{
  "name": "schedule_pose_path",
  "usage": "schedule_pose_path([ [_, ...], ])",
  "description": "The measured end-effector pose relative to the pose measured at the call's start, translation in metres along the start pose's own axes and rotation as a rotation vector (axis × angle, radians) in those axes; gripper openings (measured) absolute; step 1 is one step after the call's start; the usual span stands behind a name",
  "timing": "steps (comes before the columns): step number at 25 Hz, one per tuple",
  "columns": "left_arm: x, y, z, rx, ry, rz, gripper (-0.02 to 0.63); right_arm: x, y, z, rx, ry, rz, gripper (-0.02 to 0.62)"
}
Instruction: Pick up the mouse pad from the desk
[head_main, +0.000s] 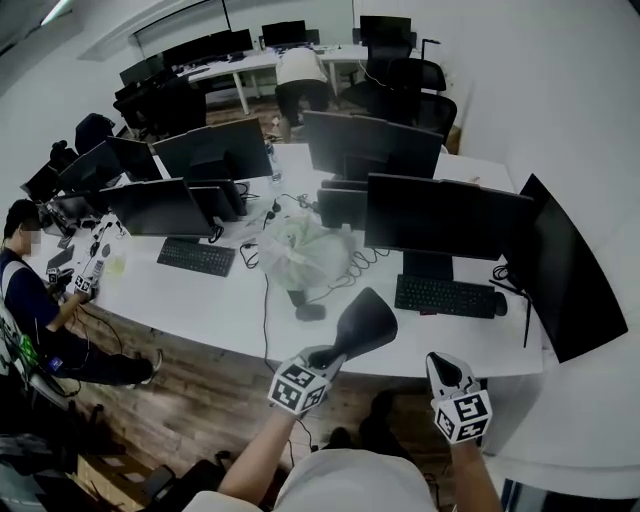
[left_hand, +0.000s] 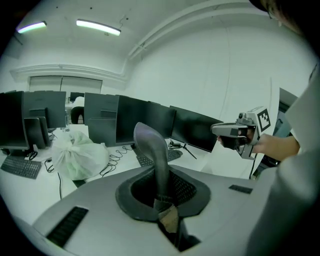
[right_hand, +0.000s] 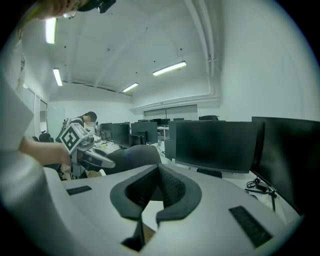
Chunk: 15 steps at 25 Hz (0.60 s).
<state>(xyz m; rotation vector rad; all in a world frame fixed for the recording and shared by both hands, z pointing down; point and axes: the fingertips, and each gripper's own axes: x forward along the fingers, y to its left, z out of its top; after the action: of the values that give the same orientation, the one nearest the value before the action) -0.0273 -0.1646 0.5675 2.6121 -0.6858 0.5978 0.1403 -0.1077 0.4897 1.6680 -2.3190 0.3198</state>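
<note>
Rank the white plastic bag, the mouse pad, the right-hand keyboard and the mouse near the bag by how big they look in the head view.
1. white plastic bag
2. mouse pad and right-hand keyboard: about alike. The pad is raised off the desk, nearer the camera, so they are left unranked.
3. mouse

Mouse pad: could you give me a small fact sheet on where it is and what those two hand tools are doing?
Mouse pad: dark, held up clear of the desk, curving upward from the jaws
Left gripper: shut on the pad's lower edge
Right gripper: jaws together, nothing between them, not touching the pad
On the desk: white plastic bag, keyboard, monitors
Task stage: pad is off the desk
</note>
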Motion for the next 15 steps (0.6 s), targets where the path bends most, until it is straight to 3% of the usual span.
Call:
schedule_pose_path([
  [9, -0.056, -0.033, 0.027, -0.001, -0.120, -0.013, 0.044, -0.050, 0.023, 0.023, -0.001, -0.055, -0.043, 0.012],
  [15, -0.077, -0.050, 0.039, -0.017, -0.180, 0.007, 0.044, -0.069, 0.025, 0.035, -0.009, -0.091, -0.021, 0.012],
])
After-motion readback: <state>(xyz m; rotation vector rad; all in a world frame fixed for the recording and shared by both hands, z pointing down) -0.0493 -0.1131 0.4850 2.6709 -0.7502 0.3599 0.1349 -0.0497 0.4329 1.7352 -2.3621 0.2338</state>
